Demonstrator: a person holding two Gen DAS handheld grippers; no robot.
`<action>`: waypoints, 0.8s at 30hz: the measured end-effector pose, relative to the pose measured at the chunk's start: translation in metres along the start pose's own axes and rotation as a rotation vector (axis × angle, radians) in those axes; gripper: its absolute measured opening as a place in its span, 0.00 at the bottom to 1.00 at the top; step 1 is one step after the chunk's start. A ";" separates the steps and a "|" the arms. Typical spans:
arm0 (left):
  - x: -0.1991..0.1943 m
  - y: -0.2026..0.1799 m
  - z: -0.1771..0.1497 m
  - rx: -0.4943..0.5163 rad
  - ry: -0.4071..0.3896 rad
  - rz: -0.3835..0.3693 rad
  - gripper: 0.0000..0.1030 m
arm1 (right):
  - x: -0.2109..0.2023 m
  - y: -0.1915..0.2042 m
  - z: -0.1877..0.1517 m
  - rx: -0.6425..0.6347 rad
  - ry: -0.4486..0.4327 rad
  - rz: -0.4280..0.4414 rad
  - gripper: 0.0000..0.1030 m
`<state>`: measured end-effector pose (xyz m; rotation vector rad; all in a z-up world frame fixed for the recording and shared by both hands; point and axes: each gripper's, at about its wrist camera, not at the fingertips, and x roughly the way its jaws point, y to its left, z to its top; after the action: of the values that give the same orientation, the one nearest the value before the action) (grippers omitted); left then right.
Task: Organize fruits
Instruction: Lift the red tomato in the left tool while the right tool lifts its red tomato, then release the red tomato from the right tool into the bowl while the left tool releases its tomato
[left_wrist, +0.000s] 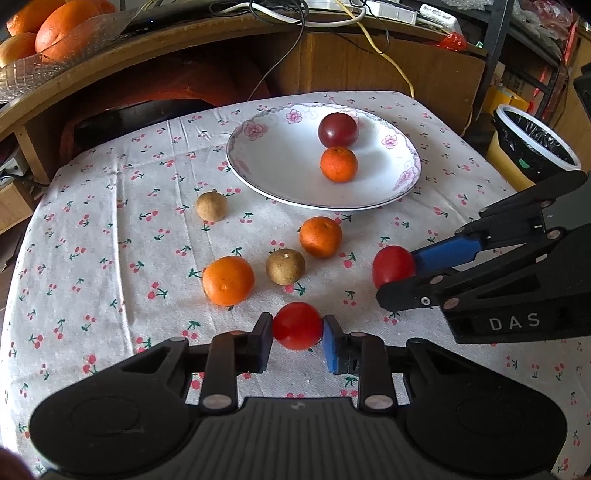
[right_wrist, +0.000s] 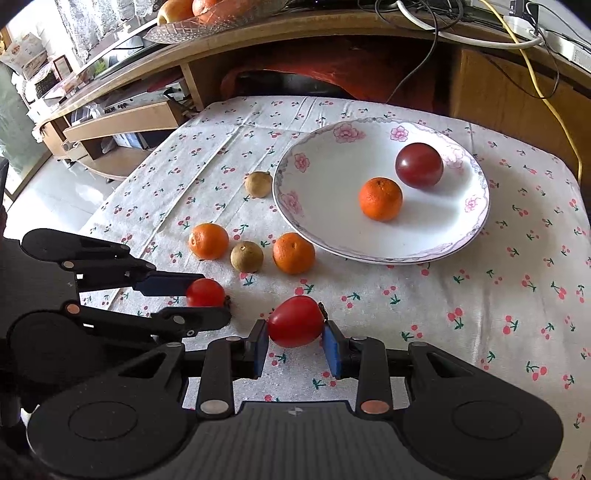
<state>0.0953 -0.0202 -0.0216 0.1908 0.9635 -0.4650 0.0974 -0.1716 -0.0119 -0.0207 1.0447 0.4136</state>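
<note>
My left gripper (left_wrist: 297, 320) is shut on a red tomato (left_wrist: 297, 330) low over the cherry-print cloth. My right gripper (right_wrist: 294, 328) is shut on a second red tomato (right_wrist: 293, 317). Each gripper shows in the other's view: the right gripper (left_wrist: 400, 276) on its tomato (left_wrist: 389, 264), and the left gripper (right_wrist: 213, 297) on its tomato (right_wrist: 203, 291). A white flowered plate (left_wrist: 280, 166) farther back holds a dark red tomato (left_wrist: 338, 130) and a small orange (left_wrist: 338, 164). Two oranges (left_wrist: 228, 280) (left_wrist: 320, 236) and two brown fruits (left_wrist: 285, 266) (left_wrist: 211, 205) lie loose on the cloth.
The small table (right_wrist: 498, 295) drops off at the left and far edges. Behind it stands a wooden desk (left_wrist: 369, 62) with cables and a glass bowl of large oranges (left_wrist: 44, 33). A bin with a black liner (left_wrist: 532, 144) stands to the right.
</note>
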 end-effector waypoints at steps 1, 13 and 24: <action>0.000 0.000 0.000 -0.001 -0.002 0.001 0.36 | -0.001 0.000 0.000 0.001 -0.002 0.000 0.27; -0.010 -0.004 0.023 -0.007 -0.065 -0.002 0.36 | -0.014 -0.012 0.012 0.034 -0.061 -0.016 0.27; 0.002 -0.015 0.059 -0.009 -0.106 0.020 0.35 | -0.016 -0.036 0.027 0.091 -0.112 -0.057 0.27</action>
<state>0.1332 -0.0553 0.0106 0.1656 0.8590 -0.4484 0.1256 -0.2044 0.0089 0.0534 0.9491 0.3118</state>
